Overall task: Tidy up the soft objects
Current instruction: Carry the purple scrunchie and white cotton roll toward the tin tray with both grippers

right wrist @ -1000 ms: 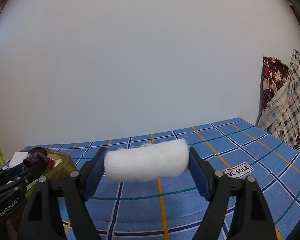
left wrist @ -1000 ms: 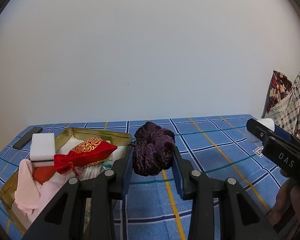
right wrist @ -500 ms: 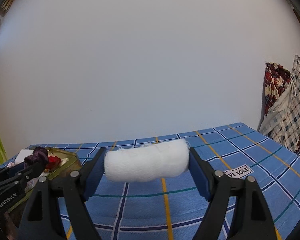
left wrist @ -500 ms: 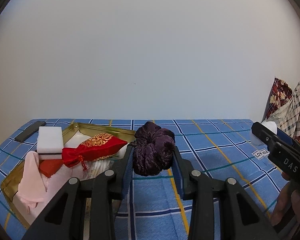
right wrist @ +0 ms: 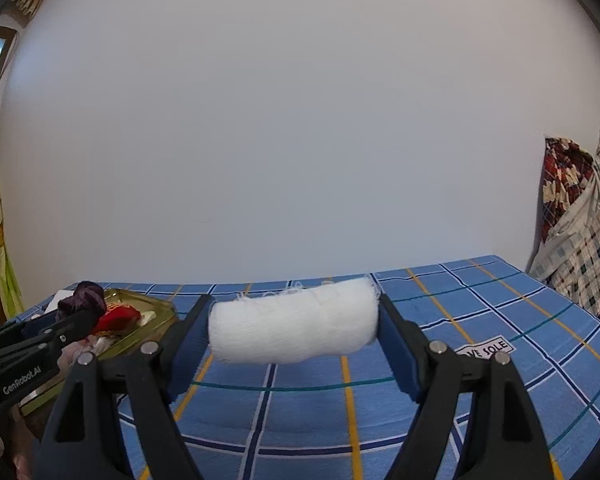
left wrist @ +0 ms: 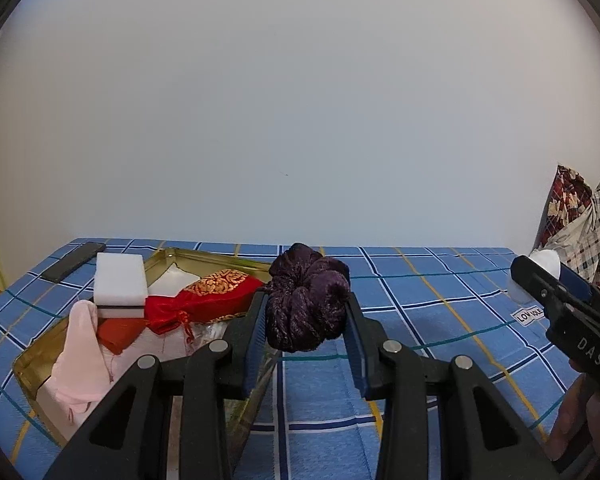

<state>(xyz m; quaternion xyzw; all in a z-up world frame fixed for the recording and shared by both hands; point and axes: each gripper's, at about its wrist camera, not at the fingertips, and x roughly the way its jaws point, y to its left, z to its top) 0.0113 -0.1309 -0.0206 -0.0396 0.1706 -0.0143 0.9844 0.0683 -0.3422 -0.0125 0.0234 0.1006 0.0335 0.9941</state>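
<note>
Two hand-held grippers hover above a blue checked cloth (right wrist: pixel 480 320), each clamped on a soft item. Between the narrowed blue pads of the left gripper (left wrist: pixel 306 326) sits a dark purple velvet scrunchie (left wrist: pixel 306 306), held just right of the gold tin (left wrist: pixel 216 258), at its near corner. That tin already holds a red embroidered pouch (left wrist: pixel 208 300), pink fabric (left wrist: pixel 80 356) and a white sponge (left wrist: pixel 120 280), the sponge perched on its left rim. Well right of the tin, the right gripper (right wrist: pixel 294 326) stands wide, pressing the ends of a white gauze roll (right wrist: pixel 294 326) crosswise, apparently clear of the cloth.
</note>
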